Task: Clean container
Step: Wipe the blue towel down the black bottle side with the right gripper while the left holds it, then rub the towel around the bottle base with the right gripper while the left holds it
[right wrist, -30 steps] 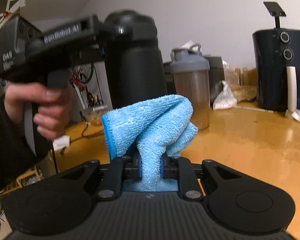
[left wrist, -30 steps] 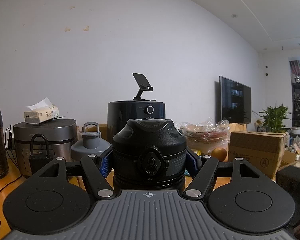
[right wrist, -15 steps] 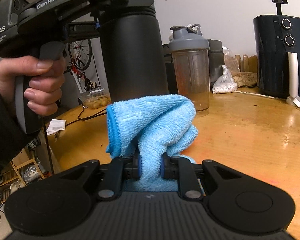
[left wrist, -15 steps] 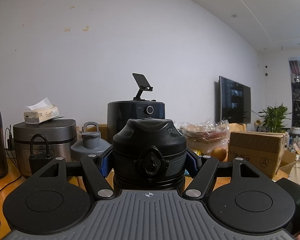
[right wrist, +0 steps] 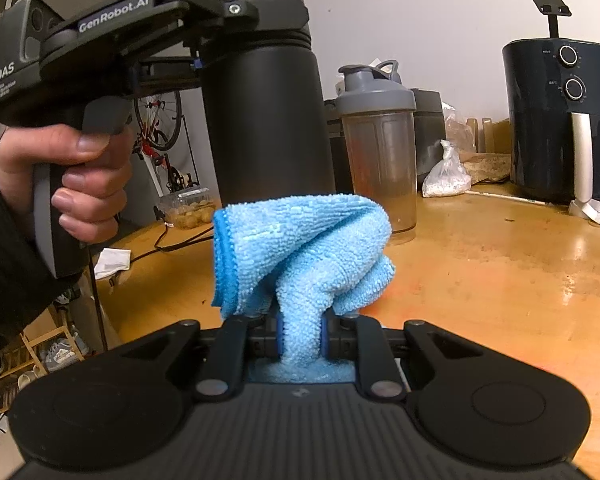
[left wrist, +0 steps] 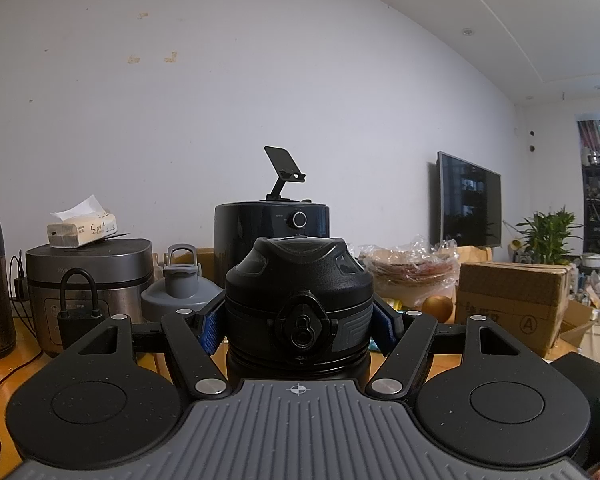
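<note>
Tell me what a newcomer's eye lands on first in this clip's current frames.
First, the bright blue cloth, bunched and pinched in the right claw at the centre of the right wrist view, over the wooden table. Just behind it stands the tall black bottle, gripped near its cap by the left claw, with a hand on the handle at left.

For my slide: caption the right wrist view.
Right tongs clamp a blue cloth before the black bottle held by the left tongs.

On the desk (right wrist: pixel 500 264), a shaker (right wrist: pixel 380 148) stands just right of the bottle (right wrist: pixel 268 120); the cloth (right wrist: pixel 300 248) sits before both.
</note>
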Available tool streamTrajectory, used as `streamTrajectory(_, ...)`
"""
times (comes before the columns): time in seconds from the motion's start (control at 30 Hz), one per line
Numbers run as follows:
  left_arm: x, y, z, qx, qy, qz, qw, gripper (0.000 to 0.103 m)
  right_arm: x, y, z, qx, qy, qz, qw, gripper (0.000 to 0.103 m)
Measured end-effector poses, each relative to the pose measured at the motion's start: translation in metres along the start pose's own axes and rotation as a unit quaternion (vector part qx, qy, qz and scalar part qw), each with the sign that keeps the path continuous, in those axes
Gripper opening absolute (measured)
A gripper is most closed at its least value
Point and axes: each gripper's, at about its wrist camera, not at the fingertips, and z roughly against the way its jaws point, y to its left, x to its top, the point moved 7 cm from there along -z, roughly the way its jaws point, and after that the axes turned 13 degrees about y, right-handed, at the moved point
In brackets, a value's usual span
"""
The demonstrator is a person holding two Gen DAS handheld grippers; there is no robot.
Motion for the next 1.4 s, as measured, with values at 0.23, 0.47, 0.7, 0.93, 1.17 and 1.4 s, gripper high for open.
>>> streamTrajectory(0.23,-0.001,-0.001,0.000,0.000,0.001,-0.001,1.0000,0.068,0.017,0.006,0.016,0.000,-0.032,0.004,0.999,0.011)
streamTrajectory(0.47,-0.001,-0.001,0.000,0.000,0.003,-0.003,1.0000,0.068,0.046,0.012,0.035,-0.001,-0.075,0.014,0.997,0.011)
streamTrajectory(0.7,0.000,-0.001,-0.001,0.002,0.006,-0.005,1.0000,0.068,0.069,0.017,0.051,-0.001,-0.112,0.019,0.993,0.011)
streamTrajectory(0.93,0.000,0.000,-0.002,0.002,0.005,-0.004,1.0000,0.068,0.069,0.019,0.057,0.000,-0.117,0.020,0.993,0.011)
streamTrajectory(1.17,-0.001,0.003,0.000,0.002,0.003,-0.003,1.0000,0.068,0.067,0.020,0.060,0.001,-0.118,0.019,0.993,0.011)
streamTrajectory(1.4,-0.001,0.004,0.001,0.002,0.003,-0.003,1.0000,0.068,0.062,0.020,0.062,0.000,-0.118,0.019,0.993,0.011)
